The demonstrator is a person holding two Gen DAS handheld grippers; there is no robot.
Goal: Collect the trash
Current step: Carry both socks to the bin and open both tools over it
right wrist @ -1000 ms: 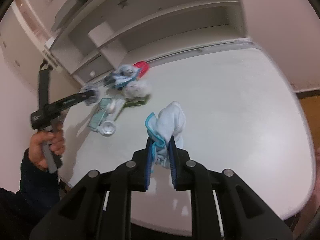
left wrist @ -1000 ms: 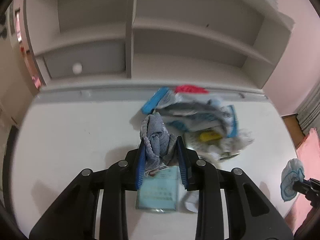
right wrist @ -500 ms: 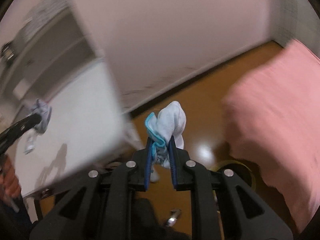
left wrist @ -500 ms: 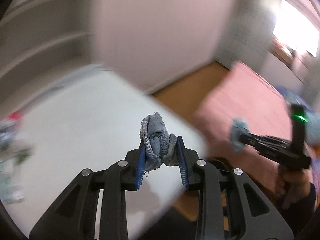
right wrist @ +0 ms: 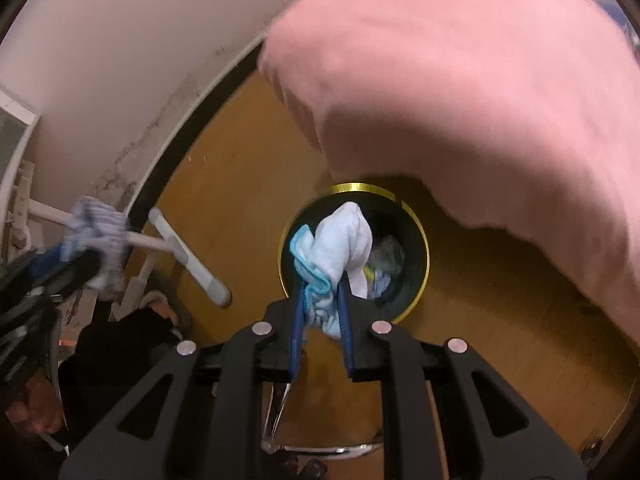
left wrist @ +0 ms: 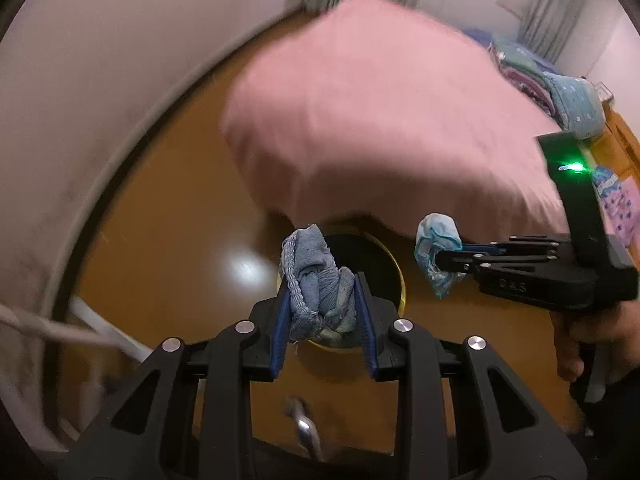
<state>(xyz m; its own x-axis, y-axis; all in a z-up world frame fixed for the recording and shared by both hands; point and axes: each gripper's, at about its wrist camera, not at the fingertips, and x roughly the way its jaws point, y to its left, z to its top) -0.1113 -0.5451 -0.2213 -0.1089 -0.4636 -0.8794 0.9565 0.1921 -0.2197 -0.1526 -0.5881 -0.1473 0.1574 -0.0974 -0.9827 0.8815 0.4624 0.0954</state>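
Note:
My left gripper [left wrist: 322, 296] is shut on a crumpled blue-grey cloth [left wrist: 316, 284] and hangs above a round black bin with a gold rim [left wrist: 400, 280] on the wooden floor. My right gripper [right wrist: 322, 292] is shut on a white cloth with a light blue edge [right wrist: 340, 244] over the same bin [right wrist: 416, 304], which holds some trash [right wrist: 384, 268]. The right gripper with its white cloth also shows in the left wrist view [left wrist: 436, 256], to the right of the bin. The left gripper shows blurred in the right wrist view [right wrist: 92, 248].
A pink bed cover [left wrist: 380, 112] overhangs the far side of the bin [right wrist: 480, 100]. A white wall with a dark baseboard [right wrist: 168, 160] runs on the left. White furniture legs [right wrist: 188, 260] stand left of the bin. The floor is brown wood [left wrist: 180, 240].
Both grippers have swung away from the white table and down toward the floor. They now hang over the black bin, each still holding its cloth.

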